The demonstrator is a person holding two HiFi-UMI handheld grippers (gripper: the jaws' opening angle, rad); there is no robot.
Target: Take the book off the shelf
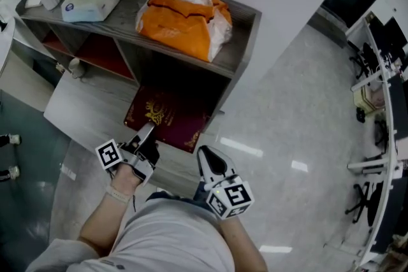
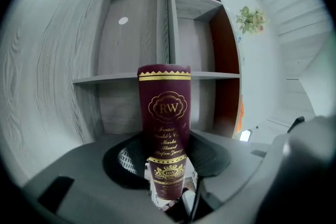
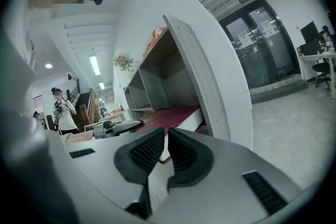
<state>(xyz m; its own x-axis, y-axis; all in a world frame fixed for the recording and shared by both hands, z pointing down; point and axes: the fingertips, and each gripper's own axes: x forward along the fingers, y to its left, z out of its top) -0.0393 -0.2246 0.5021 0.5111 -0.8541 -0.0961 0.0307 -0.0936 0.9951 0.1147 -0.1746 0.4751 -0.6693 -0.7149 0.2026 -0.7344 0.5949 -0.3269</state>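
The left gripper (image 1: 146, 132) is clamped across the spine of the dark red book (image 1: 171, 113). The book lies flat and sticks partly out of the lower compartment of the shelf (image 1: 245, 35), with its far part under the board. It looks like a thick, stiff hardback, probably fairly heavy, and its glossy cover could slip. A hold well onto the spine seems best, with support under the free edge. The right gripper (image 3: 165, 139), near the book's front corner, has its jaws drawn together on nothing.

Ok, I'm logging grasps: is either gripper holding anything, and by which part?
The left gripper clamps the maroon book by its spine edge, at the near end; the right gripper holds nothing.
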